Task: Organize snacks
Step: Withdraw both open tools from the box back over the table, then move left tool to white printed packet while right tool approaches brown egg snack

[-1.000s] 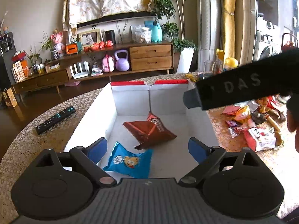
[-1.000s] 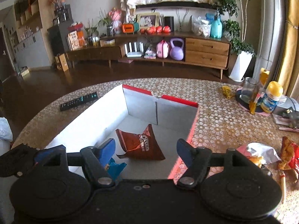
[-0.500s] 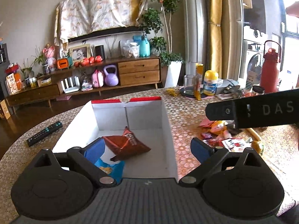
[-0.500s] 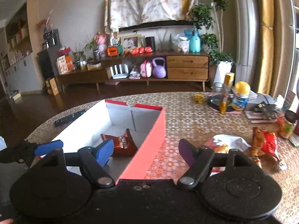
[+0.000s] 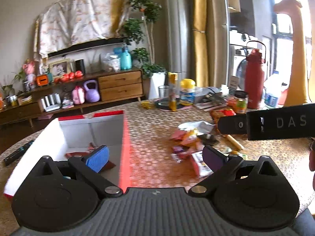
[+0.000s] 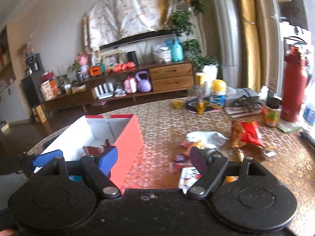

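A red-and-white box (image 5: 126, 137) stands on the table at the left, with a brown snack bag (image 5: 78, 154) inside it. My left gripper (image 5: 155, 157) hangs over the box's right wall, its jaws opening with nothing between them. To its right lies a pile of loose snacks (image 5: 189, 139), and a white packet (image 5: 200, 165) lies nearest. My right gripper (image 6: 153, 159) hovers between the box (image 6: 128, 137) and the snack pile (image 6: 196, 143). Its jaws are also opening and hold nothing. A red bag (image 6: 250, 133) lies further right.
At the back of the table stand a red bottle (image 6: 293, 90), a jar (image 6: 272, 114), a yellow-lidded tub (image 6: 217, 94) and a glass (image 5: 163, 91). A remote (image 5: 17, 153) lies left of the box. The right gripper's black body (image 5: 275, 122) crosses the left wrist view.
Both views have swung right, from above the box's inside to its right wall and the snack pile. The blue packet has left view. Both pairs of jaws stand a little wider.
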Demonstrator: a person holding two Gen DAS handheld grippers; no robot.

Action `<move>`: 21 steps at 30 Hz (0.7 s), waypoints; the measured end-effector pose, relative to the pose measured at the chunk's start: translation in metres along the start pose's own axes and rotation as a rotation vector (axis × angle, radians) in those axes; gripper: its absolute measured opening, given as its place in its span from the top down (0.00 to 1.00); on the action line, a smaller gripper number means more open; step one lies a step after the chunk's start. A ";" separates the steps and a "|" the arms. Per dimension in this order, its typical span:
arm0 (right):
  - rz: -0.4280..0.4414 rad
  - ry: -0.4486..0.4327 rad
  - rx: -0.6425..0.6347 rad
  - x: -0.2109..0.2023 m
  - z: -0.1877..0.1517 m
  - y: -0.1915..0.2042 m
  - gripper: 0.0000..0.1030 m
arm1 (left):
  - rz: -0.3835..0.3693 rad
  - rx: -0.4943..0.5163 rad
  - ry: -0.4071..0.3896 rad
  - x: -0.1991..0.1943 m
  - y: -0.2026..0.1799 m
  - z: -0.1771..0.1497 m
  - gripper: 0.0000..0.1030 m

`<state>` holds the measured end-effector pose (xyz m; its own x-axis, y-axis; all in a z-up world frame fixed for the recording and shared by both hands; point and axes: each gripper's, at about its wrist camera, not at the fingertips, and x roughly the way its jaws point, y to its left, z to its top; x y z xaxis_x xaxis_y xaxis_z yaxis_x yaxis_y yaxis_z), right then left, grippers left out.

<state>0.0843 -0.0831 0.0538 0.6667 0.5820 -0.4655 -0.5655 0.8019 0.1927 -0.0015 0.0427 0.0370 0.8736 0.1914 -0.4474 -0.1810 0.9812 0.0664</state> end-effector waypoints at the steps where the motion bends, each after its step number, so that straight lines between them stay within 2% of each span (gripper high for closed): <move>1: -0.008 -0.003 0.009 -0.003 -0.004 -0.006 0.22 | -0.006 0.002 0.002 0.002 -0.004 -0.001 0.01; 13: -0.115 -0.004 0.117 -0.018 -0.033 -0.068 0.21 | -0.046 0.033 0.029 0.025 -0.036 -0.011 0.01; 21: -0.172 -0.014 0.122 -0.019 -0.049 -0.087 0.18 | -0.070 0.058 0.059 0.052 -0.055 -0.018 0.01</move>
<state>0.0964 -0.1706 0.0036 0.7553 0.4362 -0.4890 -0.3806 0.8995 0.2146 0.0459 -0.0020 -0.0063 0.8546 0.1218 -0.5048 -0.0919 0.9922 0.0838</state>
